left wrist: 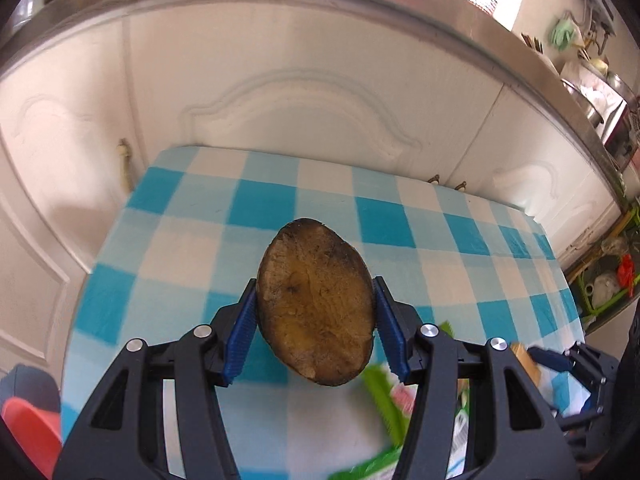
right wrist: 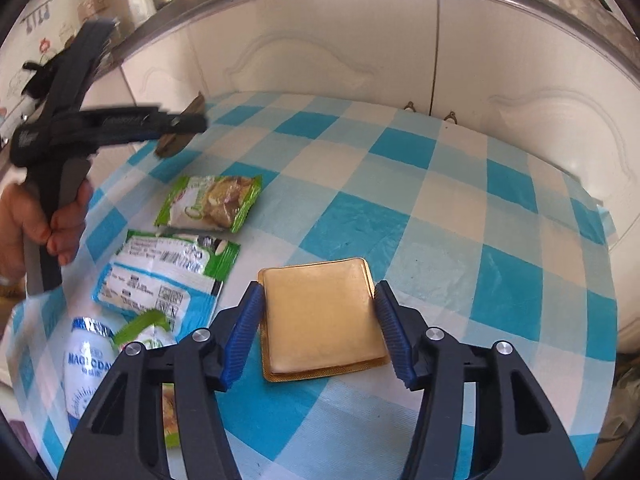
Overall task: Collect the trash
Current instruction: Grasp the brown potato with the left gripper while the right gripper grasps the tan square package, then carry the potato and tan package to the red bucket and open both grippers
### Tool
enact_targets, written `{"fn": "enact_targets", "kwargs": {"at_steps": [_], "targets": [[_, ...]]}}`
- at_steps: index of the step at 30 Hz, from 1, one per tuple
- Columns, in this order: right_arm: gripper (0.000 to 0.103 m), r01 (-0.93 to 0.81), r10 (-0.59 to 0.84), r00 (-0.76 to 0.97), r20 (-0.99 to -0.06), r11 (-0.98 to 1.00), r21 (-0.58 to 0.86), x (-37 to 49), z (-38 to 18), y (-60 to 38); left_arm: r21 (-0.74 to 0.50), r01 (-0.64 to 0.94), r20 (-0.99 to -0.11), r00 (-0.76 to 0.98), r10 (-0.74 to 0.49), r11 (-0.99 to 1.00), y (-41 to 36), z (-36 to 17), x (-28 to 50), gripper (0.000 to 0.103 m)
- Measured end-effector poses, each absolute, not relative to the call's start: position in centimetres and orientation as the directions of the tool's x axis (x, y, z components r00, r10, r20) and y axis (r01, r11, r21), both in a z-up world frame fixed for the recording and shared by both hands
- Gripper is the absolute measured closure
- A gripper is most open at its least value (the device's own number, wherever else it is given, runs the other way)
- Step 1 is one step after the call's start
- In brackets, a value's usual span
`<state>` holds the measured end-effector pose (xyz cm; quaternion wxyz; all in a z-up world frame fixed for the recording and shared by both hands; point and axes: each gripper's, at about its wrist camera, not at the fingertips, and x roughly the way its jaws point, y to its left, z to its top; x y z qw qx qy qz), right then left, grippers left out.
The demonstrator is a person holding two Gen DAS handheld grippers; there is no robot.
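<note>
white cabinet doors [left wrist: 304, 120] | steel counter edge [left wrist: 360, 12] | checked tablecloth [right wrist: 440, 216] | daylight

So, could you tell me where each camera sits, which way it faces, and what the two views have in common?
Left wrist: sits on the left gripper, facing along its fingers over the checked tablecloth toward white cabinet doors; its blue pads clamp a brown potato half.
Right wrist: sits on the right gripper, angled down at the table; the open jaws flank a tan square packet, with wrappers left. The person's left hand shows there.
Shared: tablecloth, cabinets, wrappers, potato half, both grippers.
</note>
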<state>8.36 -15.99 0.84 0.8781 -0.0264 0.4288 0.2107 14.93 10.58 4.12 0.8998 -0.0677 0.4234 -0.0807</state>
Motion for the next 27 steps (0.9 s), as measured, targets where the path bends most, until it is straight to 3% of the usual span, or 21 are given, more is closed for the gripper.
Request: {"fn": "enact_targets", "kwargs": {"at_steps": [6,13,27], "targets": [[0.045,-0.364,0.397,0.556,-0.731,0.906,0.215,8.4,1.1,-16.8,-0.236,0.017,-0.722,0.666,-0.187,0.972,13.1,4.5,10.7,0.047],[0.045,-0.338,0.542,0.514,-0.665,0.841,0.424,9.6,0.6,-18.8,-0.316,-0.059,-0.698,0.690,-0.190,0.947,16.4,4.8,4.5,0.047],[0.045,-0.270,0.614,0.527,-0.587,0.776,0.570,9.1,0.7,-20.5,-0.283,-0.138,-0.742,0.658,-0.126,0.949,20.7,4.9,-5.7,0.047]]}}
